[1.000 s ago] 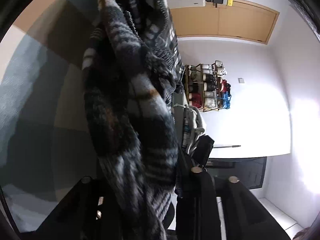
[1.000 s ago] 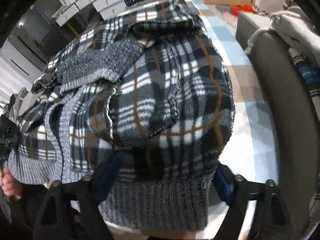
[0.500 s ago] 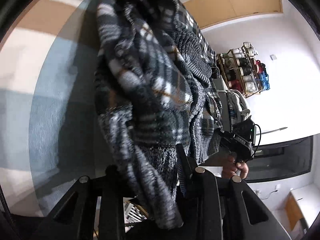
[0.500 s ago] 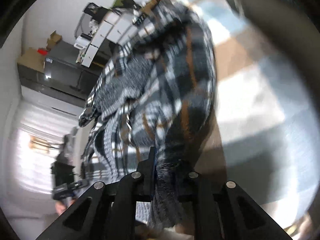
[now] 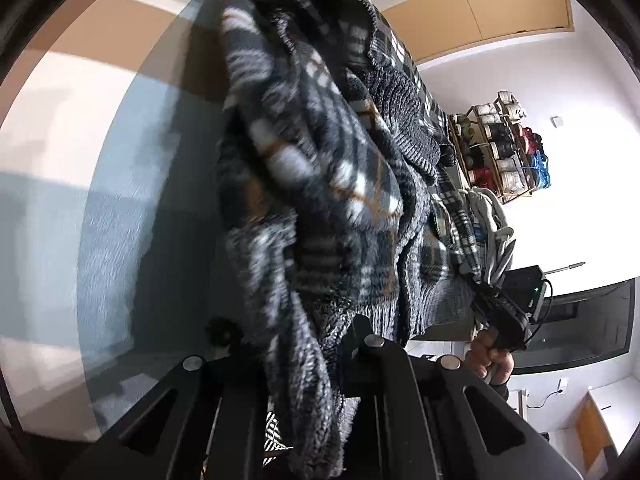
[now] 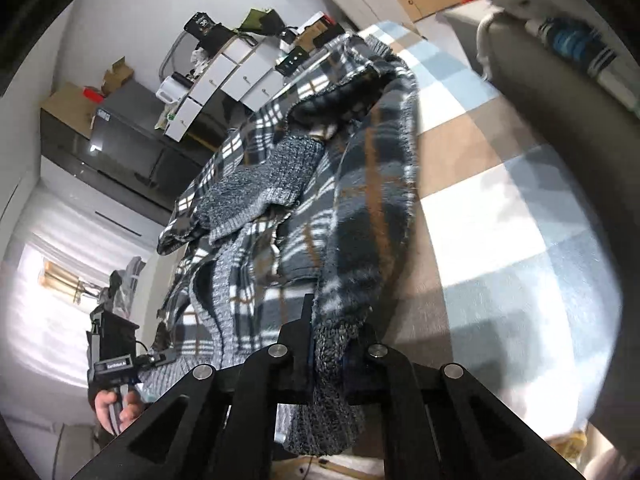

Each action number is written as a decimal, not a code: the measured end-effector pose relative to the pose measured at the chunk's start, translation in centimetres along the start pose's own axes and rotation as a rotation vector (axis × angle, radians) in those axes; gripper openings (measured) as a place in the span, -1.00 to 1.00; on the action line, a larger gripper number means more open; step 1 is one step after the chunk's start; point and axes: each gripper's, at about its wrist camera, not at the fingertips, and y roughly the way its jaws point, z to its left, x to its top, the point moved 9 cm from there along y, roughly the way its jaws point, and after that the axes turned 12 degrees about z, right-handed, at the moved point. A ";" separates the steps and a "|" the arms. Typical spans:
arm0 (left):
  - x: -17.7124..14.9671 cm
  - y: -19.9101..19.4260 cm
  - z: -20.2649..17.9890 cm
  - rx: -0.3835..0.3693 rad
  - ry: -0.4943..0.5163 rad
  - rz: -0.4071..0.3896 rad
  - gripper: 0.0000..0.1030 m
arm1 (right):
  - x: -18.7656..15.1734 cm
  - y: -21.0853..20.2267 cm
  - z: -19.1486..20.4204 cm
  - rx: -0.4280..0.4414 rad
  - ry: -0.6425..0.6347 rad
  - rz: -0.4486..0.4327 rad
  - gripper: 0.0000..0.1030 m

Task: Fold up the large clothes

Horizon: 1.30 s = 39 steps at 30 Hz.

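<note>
While both claws pinch its knit hem, the plaid jacket (image 6: 320, 184) hangs stretched between the left gripper (image 5: 304, 344) and right gripper (image 6: 336, 332), its long axis running away from them above the checkered blanket (image 6: 500, 240). Beyond the jacket stands a shoe rack (image 5: 504, 148).

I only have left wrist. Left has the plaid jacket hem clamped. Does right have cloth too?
Observer: Yes. The right gripper is shut on the plaid jacket at its ribbed grey hem.
Operator: Anything beyond the jacket on your side?
Observer: White drawer units on a dark cabinet.
Operator: Left gripper visible from there?
Observer: Yes. The left gripper shows low left, shut on the jacket's far edge.
</note>
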 end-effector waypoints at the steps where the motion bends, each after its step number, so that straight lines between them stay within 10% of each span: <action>1: -0.4 -0.1 0.3 -0.001 -0.006 0.000 -0.89 | -0.1 -0.4 -0.1 -0.002 0.008 -0.008 -0.84; 10: -5.2 -1.5 0.3 -0.046 -0.014 0.047 -0.90 | -3.7 -3.6 2.1 0.049 0.024 0.051 -0.85; 17: -8.3 -5.1 -1.3 -0.225 -0.083 0.061 -0.90 | -6.7 -6.8 3.6 0.160 0.119 0.070 -0.85; 26: 5.7 -7.4 -5.1 -0.384 -0.187 -0.028 -0.90 | 6.3 -7.0 7.2 0.192 0.177 0.061 -0.84; 35: 18.8 -6.6 -0.9 -0.406 -0.449 -0.021 -0.89 | 20.2 0.5 -1.3 0.092 0.481 0.179 -0.79; 39: 19.8 -4.9 -1.2 -0.372 -0.406 0.053 -0.34 | 20.5 4.2 -4.2 0.083 0.542 0.247 -0.79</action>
